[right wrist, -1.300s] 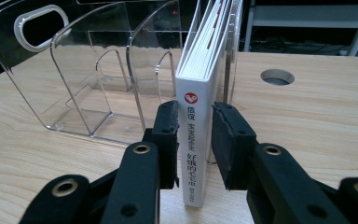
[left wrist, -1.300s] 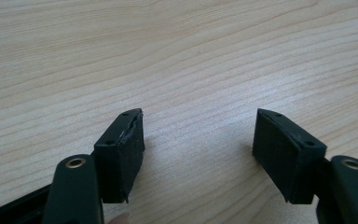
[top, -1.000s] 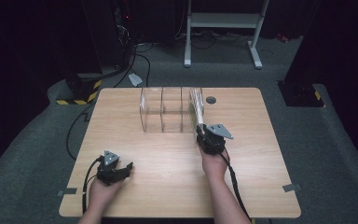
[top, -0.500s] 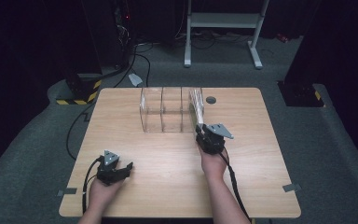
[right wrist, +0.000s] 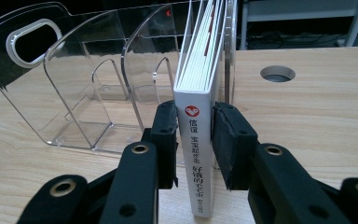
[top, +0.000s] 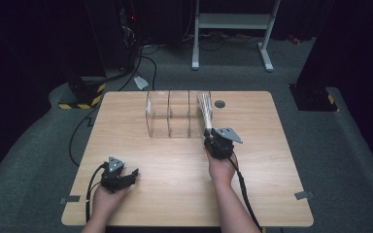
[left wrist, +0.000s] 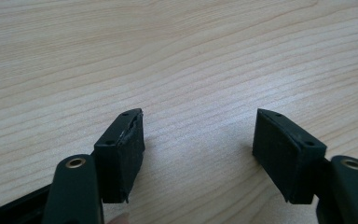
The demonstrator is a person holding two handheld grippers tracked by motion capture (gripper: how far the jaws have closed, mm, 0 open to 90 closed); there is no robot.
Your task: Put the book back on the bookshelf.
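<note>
A thin white book (right wrist: 198, 154) with red and black print on its spine stands upright in the end slot of a clear plastic file rack (right wrist: 74, 93), spine facing me. My right gripper (right wrist: 196, 126) is shut on the spine, one pad on each cover, and its jaws have just closed a little further on the book. From above, the right gripper (top: 212, 138) sits at the rack's (top: 167, 116) front right corner, with the book (top: 205, 109) beyond it. My left gripper (top: 131, 174) rests near the table's front left, and its jaws (left wrist: 198, 140) are open over bare wood.
The rack's other two slots hold nothing. A round cable hole (top: 219, 104) lies in the wooden tabletop (top: 272, 194) just right of the rack. Cables and a white metal stand (top: 233, 22) are on the dark floor beyond the table.
</note>
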